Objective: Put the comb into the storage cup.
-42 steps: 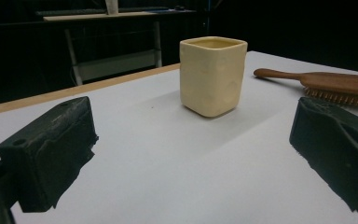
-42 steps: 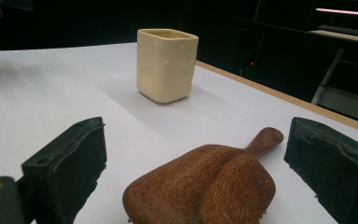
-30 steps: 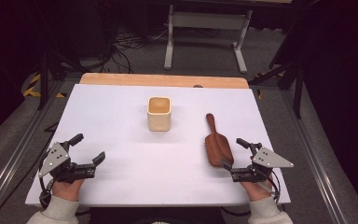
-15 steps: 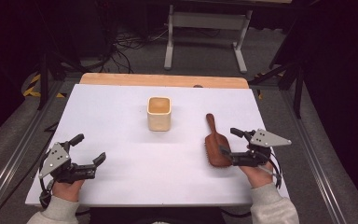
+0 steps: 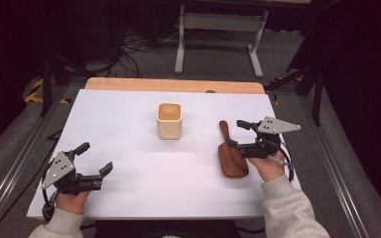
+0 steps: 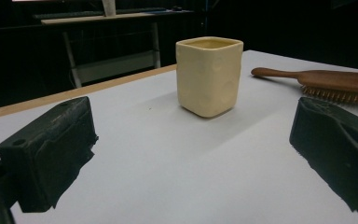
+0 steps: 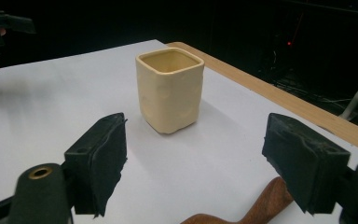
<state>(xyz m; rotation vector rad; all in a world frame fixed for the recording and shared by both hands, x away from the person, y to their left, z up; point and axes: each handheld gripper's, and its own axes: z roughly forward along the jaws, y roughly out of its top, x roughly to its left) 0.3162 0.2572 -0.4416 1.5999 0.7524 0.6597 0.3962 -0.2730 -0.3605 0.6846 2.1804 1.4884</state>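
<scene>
A cream square cup [image 5: 169, 120] stands upright in the middle of the white table [image 5: 114, 119]. To its right lies a brown wooden hairbrush [image 5: 230, 153], bristles down, handle pointing away from me. My right gripper [image 5: 235, 134] hovers over the brush handle; its jaws have just been closing a little but stand apart, pressing on nothing. In the right gripper view the handle [image 7: 261, 205] lies low between the jaws, with the cup [image 7: 170, 91] ahead. My left gripper [image 5: 96, 157] rests open near the front left. The left gripper view has the cup [image 6: 209, 77] and brush [image 6: 326, 84] beyond its jaws.
A wooden strip [image 5: 173, 85] runs along the table's far edge. Behind it are a metal stand [image 5: 218, 29] and cables on a dark floor. A rail [image 5: 15, 163] runs along the left side of the table.
My right gripper has risen and moved away from the front edge, from beside the brush head to over its handle, and its jaws have narrowed slightly. The left gripper has stayed put.
</scene>
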